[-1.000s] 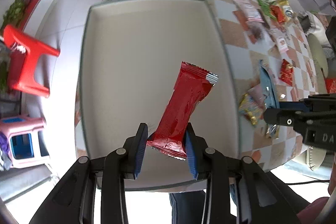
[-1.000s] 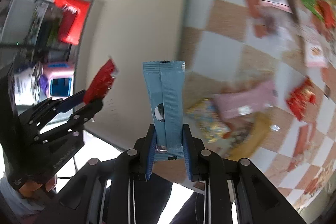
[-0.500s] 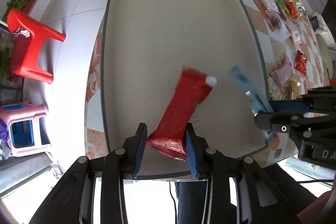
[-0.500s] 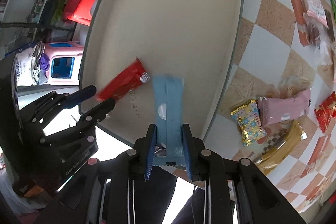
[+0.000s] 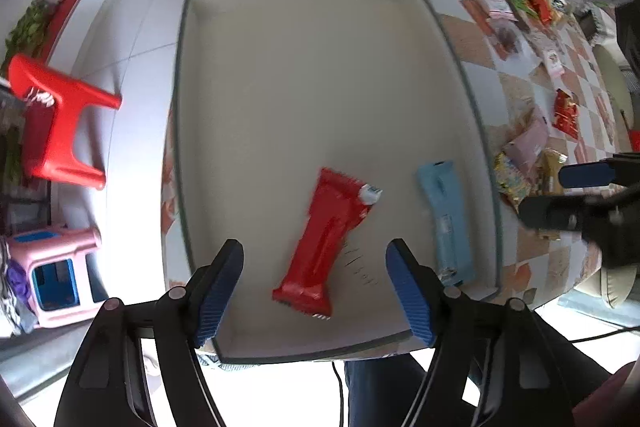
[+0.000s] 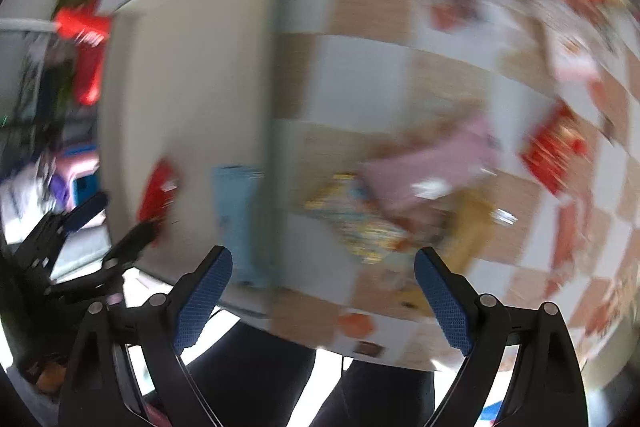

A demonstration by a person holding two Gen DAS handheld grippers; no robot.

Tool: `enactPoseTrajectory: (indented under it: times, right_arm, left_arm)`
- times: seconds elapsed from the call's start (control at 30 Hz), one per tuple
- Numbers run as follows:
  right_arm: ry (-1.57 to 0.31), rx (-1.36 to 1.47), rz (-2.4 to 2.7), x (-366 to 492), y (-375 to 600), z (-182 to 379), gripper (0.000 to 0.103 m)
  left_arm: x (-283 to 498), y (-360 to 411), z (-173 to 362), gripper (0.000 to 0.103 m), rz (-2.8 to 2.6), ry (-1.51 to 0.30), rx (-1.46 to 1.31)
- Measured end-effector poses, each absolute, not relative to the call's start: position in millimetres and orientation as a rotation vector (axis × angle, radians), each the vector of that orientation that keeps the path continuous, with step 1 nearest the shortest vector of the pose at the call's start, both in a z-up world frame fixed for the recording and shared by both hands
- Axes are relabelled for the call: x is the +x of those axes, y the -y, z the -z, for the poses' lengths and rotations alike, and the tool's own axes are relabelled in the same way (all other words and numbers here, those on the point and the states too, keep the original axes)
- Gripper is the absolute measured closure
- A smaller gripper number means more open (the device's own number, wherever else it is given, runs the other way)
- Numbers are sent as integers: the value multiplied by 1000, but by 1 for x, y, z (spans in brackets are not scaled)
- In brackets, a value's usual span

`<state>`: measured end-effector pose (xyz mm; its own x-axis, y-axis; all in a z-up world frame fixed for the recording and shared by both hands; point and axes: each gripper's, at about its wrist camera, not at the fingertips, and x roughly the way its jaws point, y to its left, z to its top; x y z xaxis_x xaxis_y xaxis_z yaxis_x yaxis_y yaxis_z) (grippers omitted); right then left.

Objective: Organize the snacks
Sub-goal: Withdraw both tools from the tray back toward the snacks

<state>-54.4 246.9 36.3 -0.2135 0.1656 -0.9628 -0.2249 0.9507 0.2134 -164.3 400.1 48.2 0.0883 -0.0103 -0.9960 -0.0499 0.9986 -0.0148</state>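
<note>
A red snack packet (image 5: 326,241) lies in the near part of the cream tray (image 5: 304,75), with a light blue packet (image 5: 444,219) beside it near the tray's right wall. My left gripper (image 5: 314,285) hangs above the red packet, its jaws opening and wide apart, the packet below them and free of the pads. My right gripper (image 6: 322,289) is over the tray's right rim (image 6: 276,131) and the checkered cloth, jaws opening, nothing between them. The right wrist view is blurred; the blue packet (image 6: 236,223) and red packet (image 6: 158,193) show at its left.
Loose snacks lie on the checkered tablecloth (image 5: 516,91) right of the tray: a pink packet (image 6: 432,167), a yellow patterned one (image 6: 356,219), a red one (image 6: 554,147), more at the far edge. A red stool (image 5: 56,131) and a pink stool (image 5: 52,275) stand on the floor left.
Both grippers have opened and let go: the red packet and the blue packet now lie in the tray. The right gripper has swung to the right, over the tray's rim.
</note>
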Motion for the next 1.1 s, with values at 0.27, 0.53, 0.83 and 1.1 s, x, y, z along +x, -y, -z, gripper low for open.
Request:
enactPoseTrajectory:
  times: [0.27,0.53,0.83,1.1]
  right_arm:
    - [-1828,123,-91,-66,-163,-10,9]
    - [-1849,215,-39,-84,-132,-1,0]
    - [-1842,251,-21,-101,-87,-1,0]
    - [-1841,297,4,-107,-43,-1,0]
  left_arm:
    - [-158,-375,-53,25,47,-1478,7]
    - [-135,-323,-71,25,185,-1420,134]
    - [-95,-226,-45,23,391,-1426,378]
    - [-76,-185,5,23,411,-1498,532]
